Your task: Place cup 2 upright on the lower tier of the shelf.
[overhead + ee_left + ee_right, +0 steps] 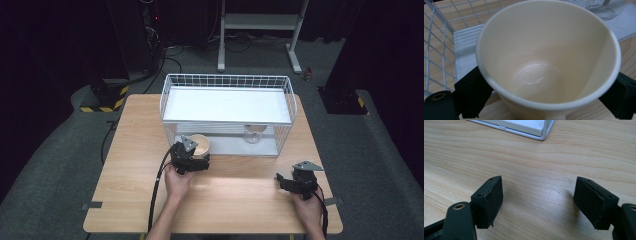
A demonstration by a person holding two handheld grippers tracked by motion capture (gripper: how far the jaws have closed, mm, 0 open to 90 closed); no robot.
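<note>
Left gripper view | left tongs (544,100) clamp cream cup (546,52) by its walls | light, stiff, smooth-sided | right tongs (537,202) agape, empty

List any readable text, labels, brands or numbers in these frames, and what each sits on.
None readable.
The cream cup in the left gripper is plain inside and on its rim.
The white wire basket, the glass in it and the wooden table bear no print.
The yellow-black striped floor markers are pattern only, no lettering.
</note>
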